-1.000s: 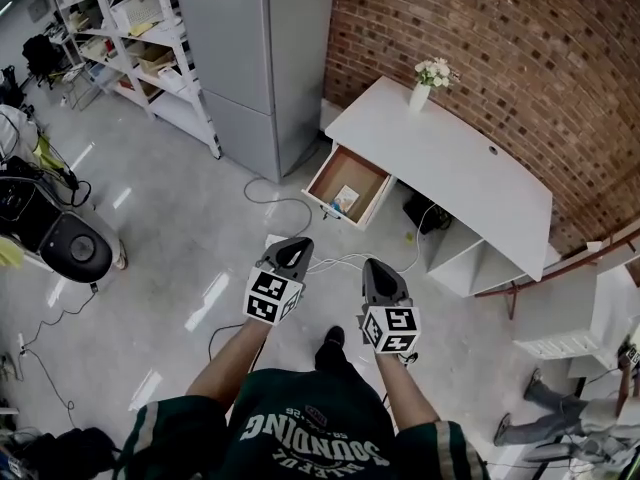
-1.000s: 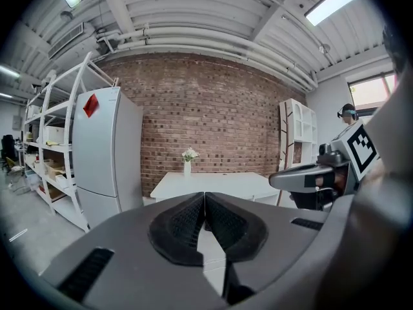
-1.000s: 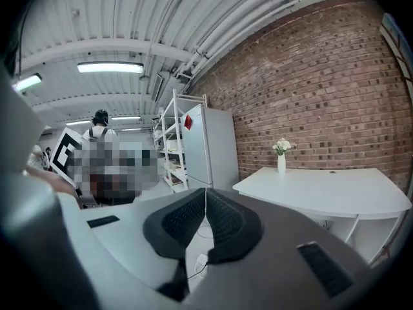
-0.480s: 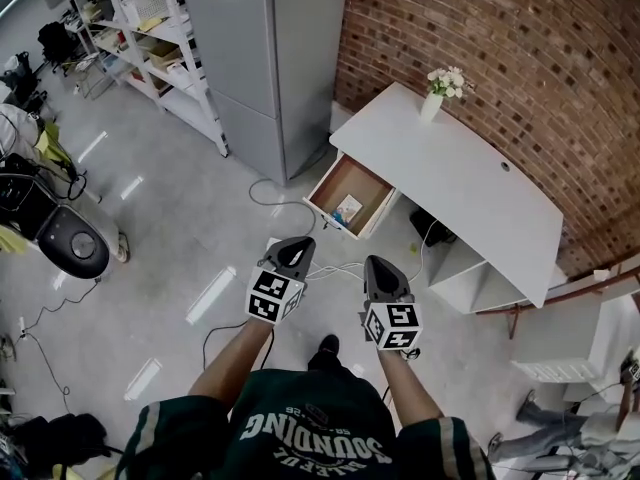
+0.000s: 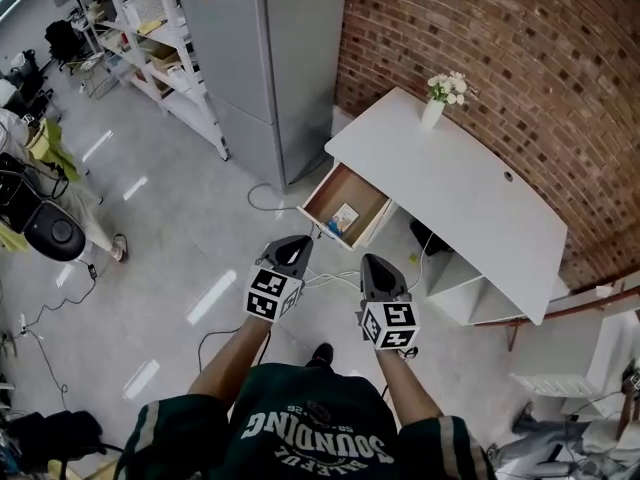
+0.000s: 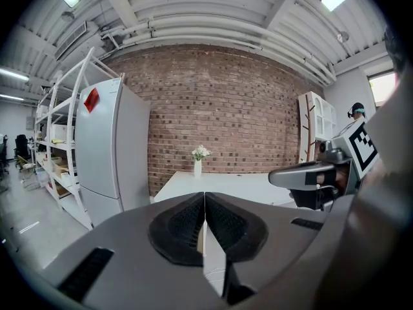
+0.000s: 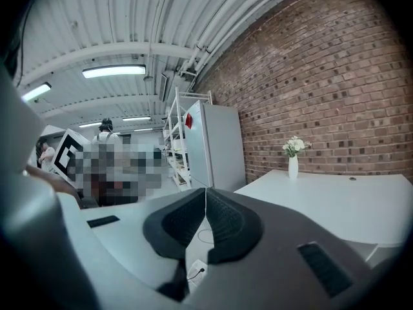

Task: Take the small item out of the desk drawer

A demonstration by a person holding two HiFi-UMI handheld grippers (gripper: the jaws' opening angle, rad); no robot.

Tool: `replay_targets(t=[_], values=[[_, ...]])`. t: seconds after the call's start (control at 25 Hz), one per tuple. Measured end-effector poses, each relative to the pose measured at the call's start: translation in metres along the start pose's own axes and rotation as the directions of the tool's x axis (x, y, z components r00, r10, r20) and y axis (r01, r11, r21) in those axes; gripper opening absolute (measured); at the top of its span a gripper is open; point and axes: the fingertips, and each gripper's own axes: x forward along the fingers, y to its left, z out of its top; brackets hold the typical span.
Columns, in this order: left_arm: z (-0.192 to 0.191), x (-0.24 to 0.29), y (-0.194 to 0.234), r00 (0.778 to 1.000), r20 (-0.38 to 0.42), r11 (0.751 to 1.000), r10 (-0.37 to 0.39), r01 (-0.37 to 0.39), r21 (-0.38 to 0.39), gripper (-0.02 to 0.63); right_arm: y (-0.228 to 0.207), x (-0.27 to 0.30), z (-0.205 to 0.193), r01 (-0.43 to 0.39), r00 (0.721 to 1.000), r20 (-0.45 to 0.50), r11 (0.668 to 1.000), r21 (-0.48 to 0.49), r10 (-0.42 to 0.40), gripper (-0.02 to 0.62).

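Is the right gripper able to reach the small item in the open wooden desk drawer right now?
Probably not yet: the right gripper hangs short of the open wooden drawer, jaws shut. The way looks free, though; the small pale item lies uncovered inside.

Bare floor (image 5: pixel 200 238) lies open between us and the pulled-out desk drawer (image 5: pixel 345 206), whose top stands uncovered to a reach from above. Loose cables (image 5: pixel 335 278) trail across the floor just before it. The drawer's inner end runs under the white desk (image 5: pixel 470 198). A grey refrigerator (image 5: pixel 270 68) hems in the left, and the brick wall (image 5: pixel 520 58) closes the back. A vase (image 5: pixel 432 114) stands at the desktop's far corner.
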Motion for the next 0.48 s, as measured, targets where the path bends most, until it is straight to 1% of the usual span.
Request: replay_targets(t=[0.28, 0.48], values=[[0.005, 0.026, -0.016, 1.000, -0.009, 1.000, -0.007, 0.007, -0.001, 0.017, -0.039, 0.001, 0.003, 0.015, 1.000, 0.002, 1.000, 0.011, -0.015, 0.025], [0.005, 0.028, -0.020, 1.000, -0.022, 1.000, 0.002, -0.002, 0.005, 0.017, -0.053, -0.001, -0.004, 0.022, 1.000, -0.005, 0.999, 0.046, -0.022, 0.025]])
